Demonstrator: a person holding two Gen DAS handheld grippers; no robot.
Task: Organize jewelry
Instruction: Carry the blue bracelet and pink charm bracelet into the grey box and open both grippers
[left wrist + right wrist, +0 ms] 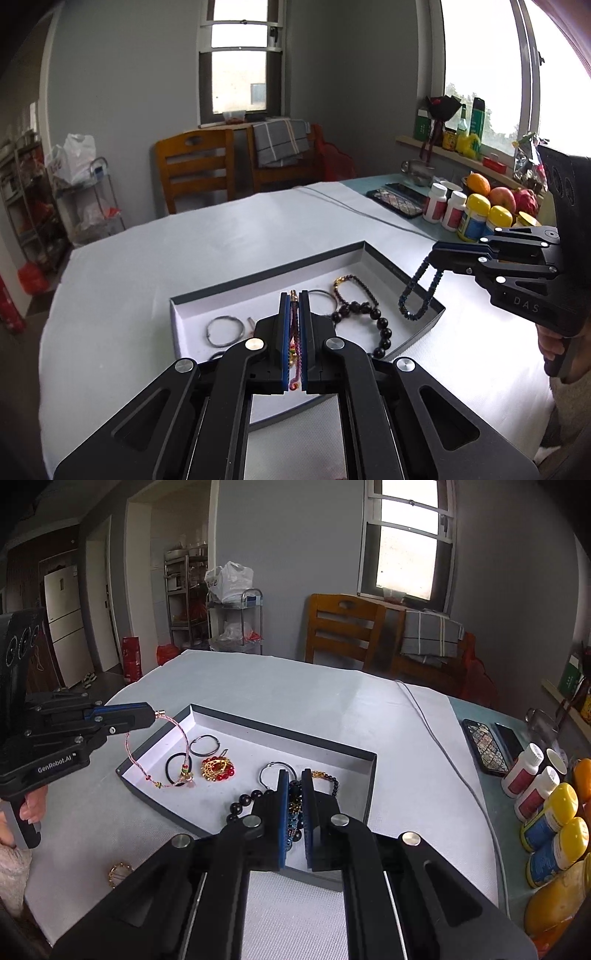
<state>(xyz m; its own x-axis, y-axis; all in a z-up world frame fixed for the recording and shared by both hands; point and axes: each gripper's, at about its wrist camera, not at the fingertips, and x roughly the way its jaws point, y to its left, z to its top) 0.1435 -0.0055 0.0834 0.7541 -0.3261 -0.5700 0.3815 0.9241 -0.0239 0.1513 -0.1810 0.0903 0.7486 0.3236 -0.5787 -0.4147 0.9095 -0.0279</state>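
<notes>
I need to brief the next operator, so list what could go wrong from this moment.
1. The left gripper pinches the pink cord bracelet near its clasp; the hanging loop may snag the black hair tie below it.
2. The right gripper holds the dark blue bead bracelet dangling over the box rim; it may catch there.
3. A gold ring-shaped piece lies on the table outside the box, easily overlooked.

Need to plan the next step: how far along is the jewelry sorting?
Several pieces already lie in the box. In hand: left gripper clamps a pink cord bracelet, right gripper a blue beaded bracelet. Left: a gold ring piece on the table.
</notes>
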